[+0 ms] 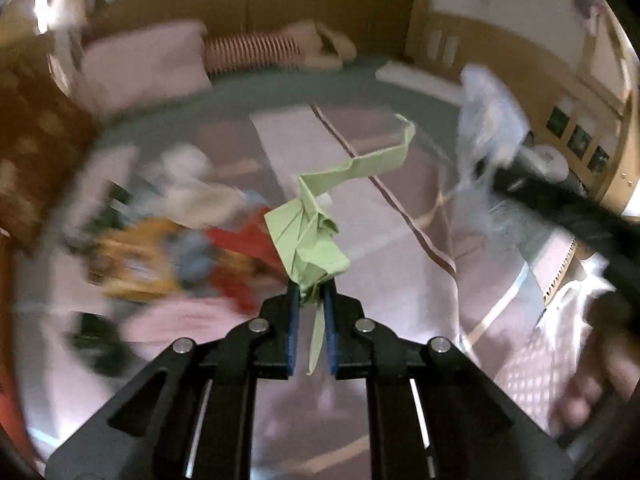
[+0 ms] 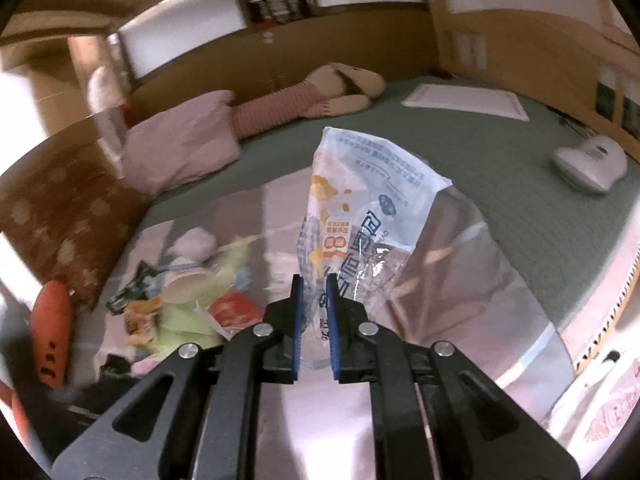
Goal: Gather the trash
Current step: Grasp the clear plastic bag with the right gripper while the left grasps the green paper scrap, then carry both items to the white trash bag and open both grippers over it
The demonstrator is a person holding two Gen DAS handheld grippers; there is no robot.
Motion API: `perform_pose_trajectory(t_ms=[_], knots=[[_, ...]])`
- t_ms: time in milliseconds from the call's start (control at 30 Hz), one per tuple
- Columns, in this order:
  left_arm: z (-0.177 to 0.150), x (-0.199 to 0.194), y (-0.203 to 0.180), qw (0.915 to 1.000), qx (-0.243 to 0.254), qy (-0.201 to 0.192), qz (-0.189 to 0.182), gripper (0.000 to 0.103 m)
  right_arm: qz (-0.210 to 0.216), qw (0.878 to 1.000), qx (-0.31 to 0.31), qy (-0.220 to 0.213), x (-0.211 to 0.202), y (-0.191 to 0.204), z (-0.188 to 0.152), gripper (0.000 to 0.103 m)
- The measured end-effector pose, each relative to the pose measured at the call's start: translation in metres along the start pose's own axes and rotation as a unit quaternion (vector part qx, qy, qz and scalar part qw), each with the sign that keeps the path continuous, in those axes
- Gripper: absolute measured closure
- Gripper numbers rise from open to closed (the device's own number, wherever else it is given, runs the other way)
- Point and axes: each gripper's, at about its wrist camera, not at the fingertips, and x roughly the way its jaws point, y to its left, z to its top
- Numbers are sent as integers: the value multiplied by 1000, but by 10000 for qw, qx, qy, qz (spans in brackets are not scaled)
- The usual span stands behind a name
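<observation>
A crumpled light green paper [image 1: 316, 236] stands up from my left gripper [image 1: 311, 294], which is shut on its lower end; a strip of it hangs between the blue pads. My right gripper [image 2: 314, 286] is shut on a clear plastic food bag [image 2: 360, 216] with blue and orange print, held above the bed. That bag [image 1: 488, 136] shows blurred at the right of the left wrist view. A pile of mixed trash [image 2: 188, 296] lies on the pink sheet to the left, with red, yellow and white wrappers [image 1: 176, 256] in it.
The bed has a green cover [image 2: 500, 184] with a pink pillow [image 2: 180, 148], a striped plush toy [image 2: 312, 96] and a flat white pad [image 2: 464, 102] at the back. A white handheld appliance [image 2: 592, 164] lies at the right. An orange object [image 2: 50, 336] sits at the left edge.
</observation>
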Motion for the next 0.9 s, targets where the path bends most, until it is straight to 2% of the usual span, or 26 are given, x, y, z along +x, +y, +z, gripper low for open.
perform_pose_trajectory(t_ms=[67,133,167,233,267,367,467,600,900], knots=[[-3,-39,26,9984,127,-378,411,91,236,9994,-241,15,-3,24,-5,91],[-8,-60,49,9955,71,-606,726,91,388,9977,-551,35,-5,53,-12,91],[-13,-69,66,9931,-25,-694,946,91,472,9962,-734,65,-5,70,-16,91],[-24,-74,92,9901,-376,-751,1127,91,685,9928,-975,158,-3,99,-25,92],[-30,-71,108,9886,-674,-675,1164,91,730,9914,-1069,185,-2,110,-29,92],[-37,-61,133,9875,-1115,-412,1036,91,743,9871,-1402,222,0,138,-41,92],[-38,-63,140,9846,-1018,-542,1314,89,644,9856,-1559,114,-2,156,-49,92],[-44,-60,146,9844,-1255,-460,1140,89,571,9854,-1605,-2,-4,160,-53,92],[-49,-69,142,9840,-1129,-610,1233,89,433,9860,-1611,61,0,159,-59,92]])
